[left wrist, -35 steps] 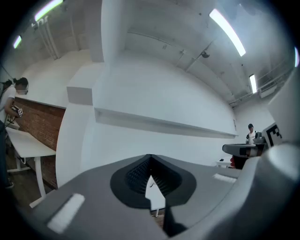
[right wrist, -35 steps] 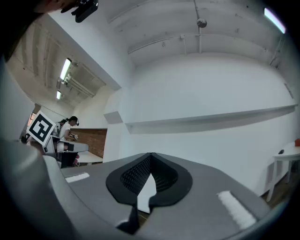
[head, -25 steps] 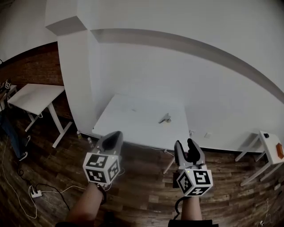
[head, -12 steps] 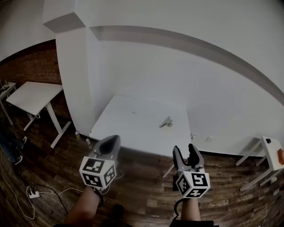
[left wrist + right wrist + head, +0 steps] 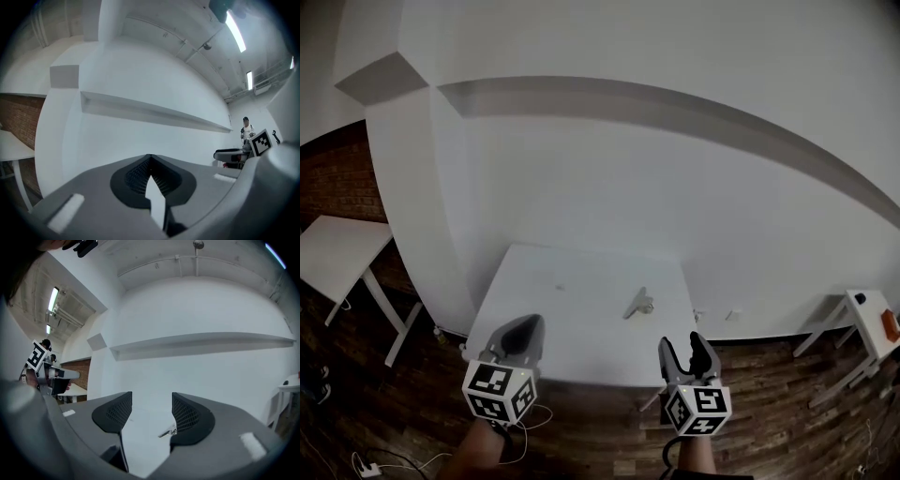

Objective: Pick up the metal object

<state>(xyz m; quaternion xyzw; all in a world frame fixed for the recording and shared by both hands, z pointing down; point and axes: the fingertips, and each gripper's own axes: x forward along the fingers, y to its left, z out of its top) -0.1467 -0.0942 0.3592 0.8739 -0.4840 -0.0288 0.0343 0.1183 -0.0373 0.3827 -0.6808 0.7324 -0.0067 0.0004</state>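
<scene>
The metal object (image 5: 639, 303) lies flat on the white surface (image 5: 562, 319), a little toward 3 o'clock of its middle. Nothing touches it. Both tongs are held short of the surface's near edge, over the wooden floor (image 5: 787, 394), and well apart from the object.

The right tongs (image 5: 684, 345) sit at about 5 o'clock in the head view, with the object toward 11 o'clock of them. Their jaws have just been opening and now stand released, with a wide gap and nothing gripped. In the right gripper view the far-off object shows through that gap, low and just beside the pad (image 5: 190, 420) at 3 o'clock, but it does not touch the pad.

The left tongs (image 5: 525, 326) sit at about 7 o'clock in the head view, with the object toward 1 o'clock of them. In the left gripper view their jaws are clenched, tips meeting, with nothing between them.

A white wall (image 5: 609, 187) rises behind the surface at 12 o'clock.
</scene>
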